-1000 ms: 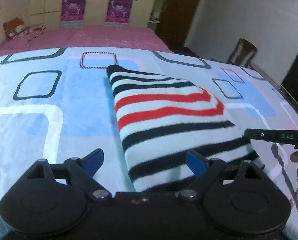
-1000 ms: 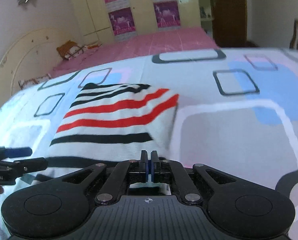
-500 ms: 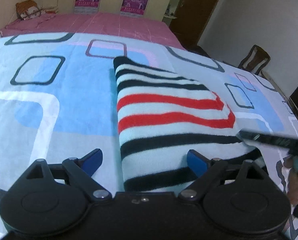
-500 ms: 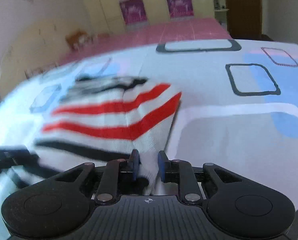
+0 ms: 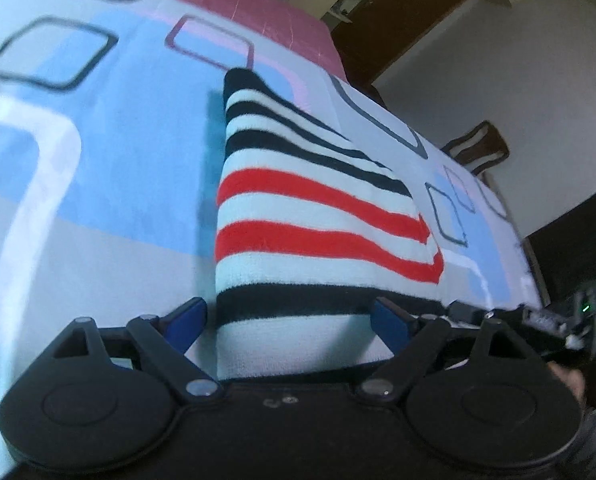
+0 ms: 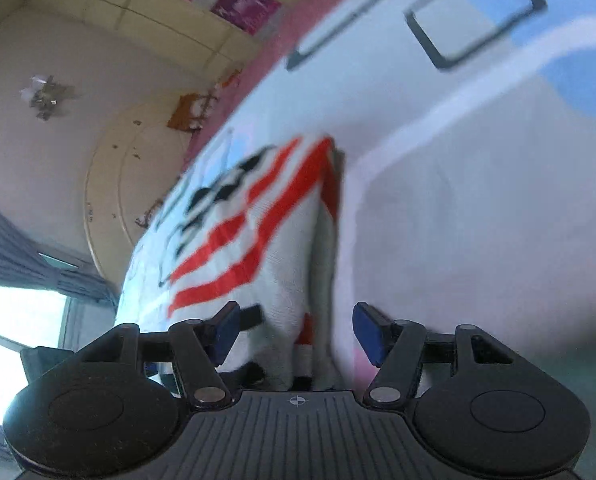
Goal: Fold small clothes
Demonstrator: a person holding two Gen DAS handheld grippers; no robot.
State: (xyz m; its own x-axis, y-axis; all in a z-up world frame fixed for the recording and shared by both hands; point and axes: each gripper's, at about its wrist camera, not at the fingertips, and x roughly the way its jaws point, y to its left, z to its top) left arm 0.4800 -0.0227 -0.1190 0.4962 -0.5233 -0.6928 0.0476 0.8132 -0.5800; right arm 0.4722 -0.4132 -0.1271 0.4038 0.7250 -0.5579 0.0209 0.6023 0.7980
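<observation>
The sweater (image 5: 318,216) lies folded flat on the bedspread (image 5: 97,184), a soft knit in pale white with black bands at its far and near ends and two red bands across the middle. In my left view it runs from the centre up toward 11 o'clock, its left edge straight and its right side stepped where layers overlap. In my right view (image 6: 257,248) it is blurred, its near corner reaching down between my fingers.

My left gripper (image 5: 287,318) stands wide apart, the blue pads on either side of the sweater's near end, neither pressing on it. My right gripper (image 6: 295,332) has just been opening; its pads now stand clear of the sweater's corner lying between them, gripping nothing.
</observation>
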